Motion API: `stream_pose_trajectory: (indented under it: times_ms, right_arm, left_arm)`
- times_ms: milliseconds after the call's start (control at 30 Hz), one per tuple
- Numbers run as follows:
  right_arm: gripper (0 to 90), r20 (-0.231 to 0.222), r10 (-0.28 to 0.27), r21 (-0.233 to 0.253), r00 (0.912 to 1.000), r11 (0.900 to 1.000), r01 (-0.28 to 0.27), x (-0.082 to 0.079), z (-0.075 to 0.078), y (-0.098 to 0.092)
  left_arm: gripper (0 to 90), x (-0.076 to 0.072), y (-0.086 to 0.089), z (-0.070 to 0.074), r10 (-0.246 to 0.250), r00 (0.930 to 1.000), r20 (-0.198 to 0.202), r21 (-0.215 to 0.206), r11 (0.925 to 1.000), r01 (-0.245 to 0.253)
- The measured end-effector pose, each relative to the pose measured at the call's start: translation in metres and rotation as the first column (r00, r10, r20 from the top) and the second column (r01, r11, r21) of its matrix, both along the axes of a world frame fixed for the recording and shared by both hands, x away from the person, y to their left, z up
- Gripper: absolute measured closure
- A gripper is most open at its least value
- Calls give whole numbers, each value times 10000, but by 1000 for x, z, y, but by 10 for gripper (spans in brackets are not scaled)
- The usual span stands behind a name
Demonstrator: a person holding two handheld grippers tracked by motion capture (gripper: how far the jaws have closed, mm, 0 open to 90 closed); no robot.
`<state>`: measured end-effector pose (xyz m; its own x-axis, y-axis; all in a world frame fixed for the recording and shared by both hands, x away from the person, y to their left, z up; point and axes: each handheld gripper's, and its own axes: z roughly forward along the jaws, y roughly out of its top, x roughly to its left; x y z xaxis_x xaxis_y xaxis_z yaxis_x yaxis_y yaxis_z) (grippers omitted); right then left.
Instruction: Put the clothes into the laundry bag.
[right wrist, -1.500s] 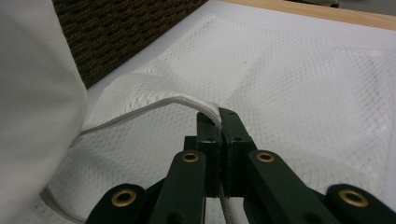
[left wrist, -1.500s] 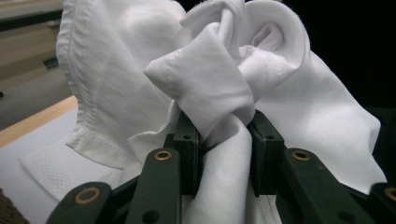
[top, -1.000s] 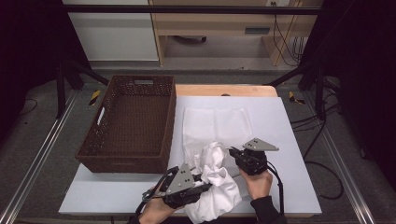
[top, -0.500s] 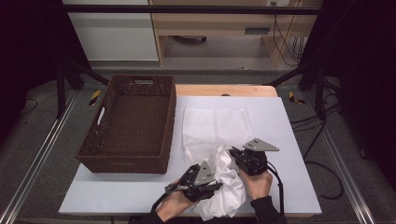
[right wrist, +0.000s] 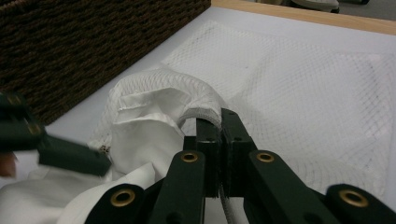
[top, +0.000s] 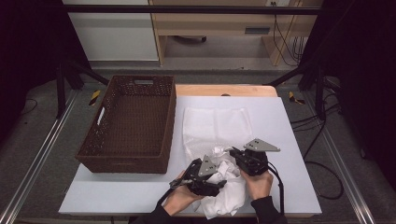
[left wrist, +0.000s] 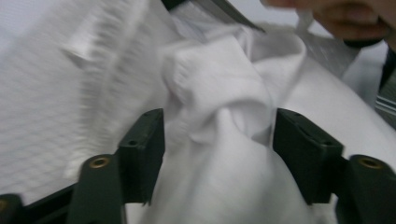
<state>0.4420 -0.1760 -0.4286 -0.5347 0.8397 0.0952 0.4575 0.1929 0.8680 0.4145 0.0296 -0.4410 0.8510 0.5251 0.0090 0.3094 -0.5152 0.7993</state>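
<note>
At the table's near edge, the left gripper has moved right into the white garment, jaws apart around a bunched fold. The right gripper stays clamped on the mesh bag's rim, holding its mouth open for stuffing.

I log a dark brown woven wicker basket, rectangular, with cut-out handles in its end walls, standing on the left half of the white-topped bench. Its inside looks bare from above. A pale wooden strip runs along the bench's far edge. Beyond it I note a light wooden cabinet and black cables hanging near its right side. Grey floor lies left.
</note>
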Motion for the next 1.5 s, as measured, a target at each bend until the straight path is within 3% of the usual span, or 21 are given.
stream_pose_trajectory:
  times_ms: [33, 100, 167, 233, 267, 367, 533, 700, 767, 800, 867, 1033, 1167, 1267, 1333, 1500]
  right_arm:
    - [876, -6, -15, 2, 10000, 10000, 15, 0, 0, 0]
    - [876, 10, -10, 19, 10000, 10000, 10, 0, 0, 0]
    - [876, 31, 2, -14, 10000, 10000, -2, 0, 0, 1]
    - [876, 19, 32, -8, 10000, 10000, -32, 0, 0, 1]
    - [876, 11, 30, 1, 10000, 10000, -30, 0, 0, 1]
    - [876, -7, 29, -39, 10000, 10000, -29, 0, 0, 2]
    - [877, -24, 27, -34, 10000, 10000, -27, 0, -1, 2]
    - [877, 91, 26, 49, 10000, 10000, -27, 0, 1, 0]
    - [877, 151, -9, 108, 9999, 9999, 7, -1, 2, -1]
    - [877, 151, -9, 108, 9999, 9999, 7, -1, 2, -1]
    - [877, 226, 3, 186, 9997, 9998, -7, -3, 4, -1]
    - [876, 368, 118, 307, 9993, 9994, -130, -6, 8, -2]
    - [874, 281, 142, 290, 9995, 9995, -150, -6, 7, -2]
    - [872, 247, 123, 311, 9996, 9994, -130, -6, 6, -5]
    - [871, 221, 86, 360, 9997, 9993, -94, -6, 7, -6]
    - [871, 197, 84, 379, 9998, 9992, -91, -8, 7, -7]
  left_arm:
    - [290, 0, 3, 4, 254, 9990, 360, -161, 9996, -248]
    - [248, 4, 6, 9, 646, 9957, 667, -411, 9972, -620]
    - [235, 10, 7, 8, 989, 9929, 663, -588, 9937, -951]
    - [248, 17, 6, 5, 1032, 9933, 529, -483, 9938, -1006]
    - [289, 19, 4, 1, 931, 9948, 406, -404, 9950, -915]
    - [534, 21, 1, -5, 502, 9987, -89, -658, 9965, -507]
    - [815, 14, -6, -5, 192, 9998, 25, -716, 9973, -190]
    - [851, 11, -23, -5, -249, 9996, 142, -287, 9993, 253]
    - [851, 12, -30, -8, -217, 9995, 248, -57, 9997, 218]
    - [850, 12, -30, -8, -217, 9995, 248, -57, 9997, 218]
    - [841, 19, -39, -16, 2, 9993, 365, 396, 9992, -16]
    - [769, 32, -41, -23, 394, 9992, 80, 391, 9984, -397]
    - [572, 32, -34, -19, 683, 9976, 62, 262, 9973, -685]
    - [426, 26, -20, -8, 671, 9977, 87, 59, 9977, -672]
    - [376, 19, -7, -1, 609, 9974, 394, -56, 9981, -607]
    - [295, 4, 23, 7, 600, 9971, 479, -109, 9982, -595]
